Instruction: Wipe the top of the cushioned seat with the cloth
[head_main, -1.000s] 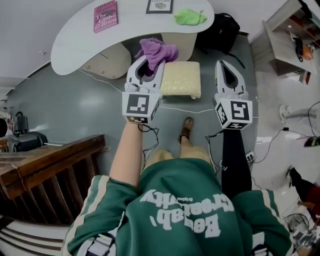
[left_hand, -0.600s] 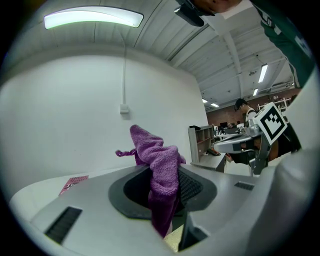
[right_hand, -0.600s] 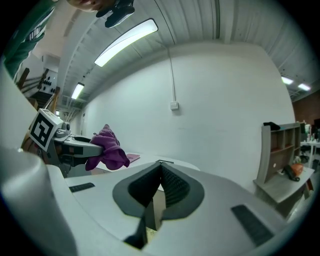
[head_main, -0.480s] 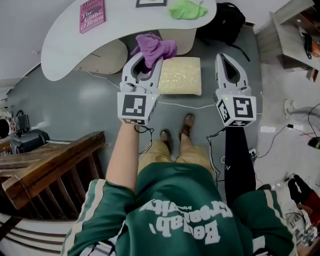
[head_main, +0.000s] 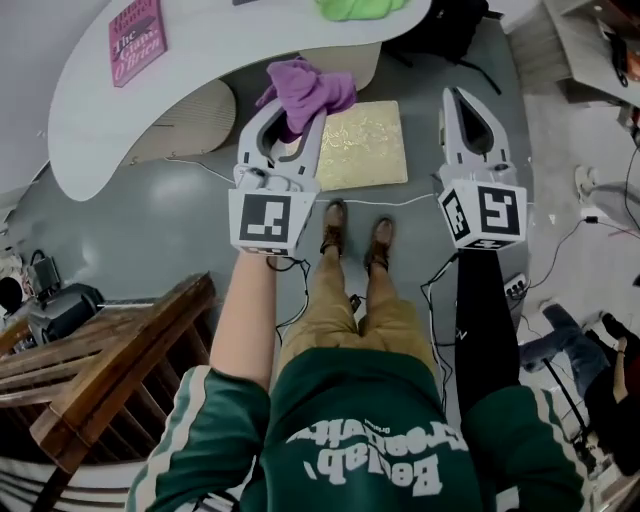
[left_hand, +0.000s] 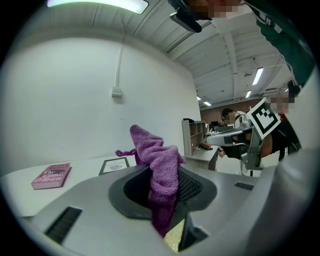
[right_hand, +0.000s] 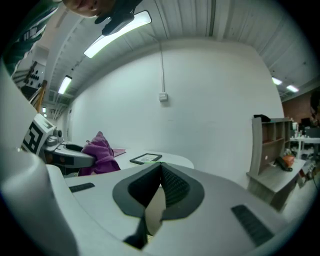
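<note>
We've got the purple cloth (head_main: 305, 88) pinched in our left gripper (head_main: 297, 122). Its fingers are clamped on the cloth and the bunched end sticks out past the tips, upper middle of the head view. The cushioned seat (head_main: 365, 145) sits on the floor just right of it, between both grippers and right ahead of our shoes (head_main: 355, 232). Our right gripper (head_main: 458, 97), upper right, has its fingers pressed together on nothing. A white table (head_main: 200, 60) with a pink book (head_main: 137, 42) fills the top left.
</note>
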